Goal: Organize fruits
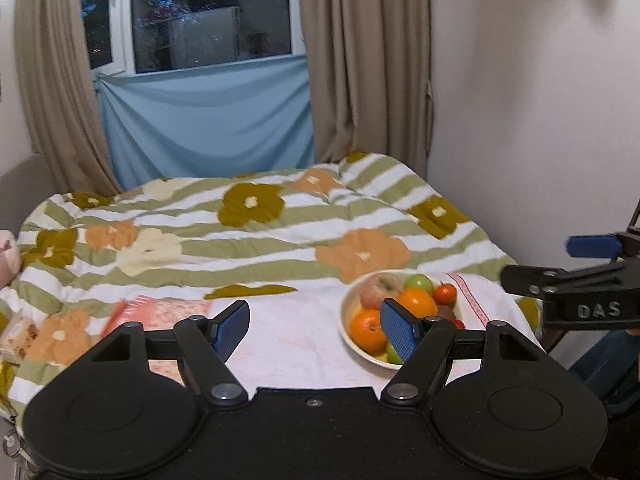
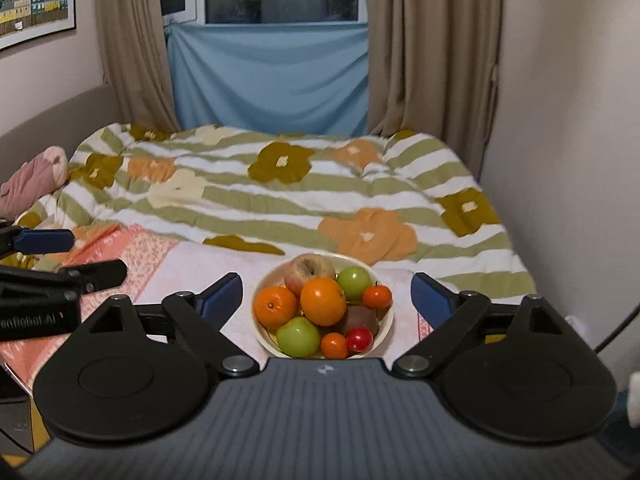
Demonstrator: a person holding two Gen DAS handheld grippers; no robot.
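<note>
A cream bowl point(image 2: 262, 339) sits on a pale cloth at the near end of the bed, heaped with fruit: two oranges point(image 2: 322, 301), two green apples point(image 2: 298, 336), a red-yellow apple point(image 2: 309, 270), a dark fruit and several small red and orange ones. My right gripper point(image 2: 326, 294) hovers above and in front of the bowl, open wide, with nothing between its fingers. My left gripper point(image 1: 316, 324) is open and empty, left of the bowl point(image 1: 346, 312); its right pad hides part of the fruit. Each gripper shows at the edge of the other's view.
A striped floral duvet point(image 1: 256, 232) covers the bed beyond the bowl. A pink patterned cloth point(image 1: 168, 308) lies to the left, with a wrapped packet point(image 1: 20, 336) near the left edge. A wall point(image 2: 560, 160) runs close on the right; curtains and a window stand behind.
</note>
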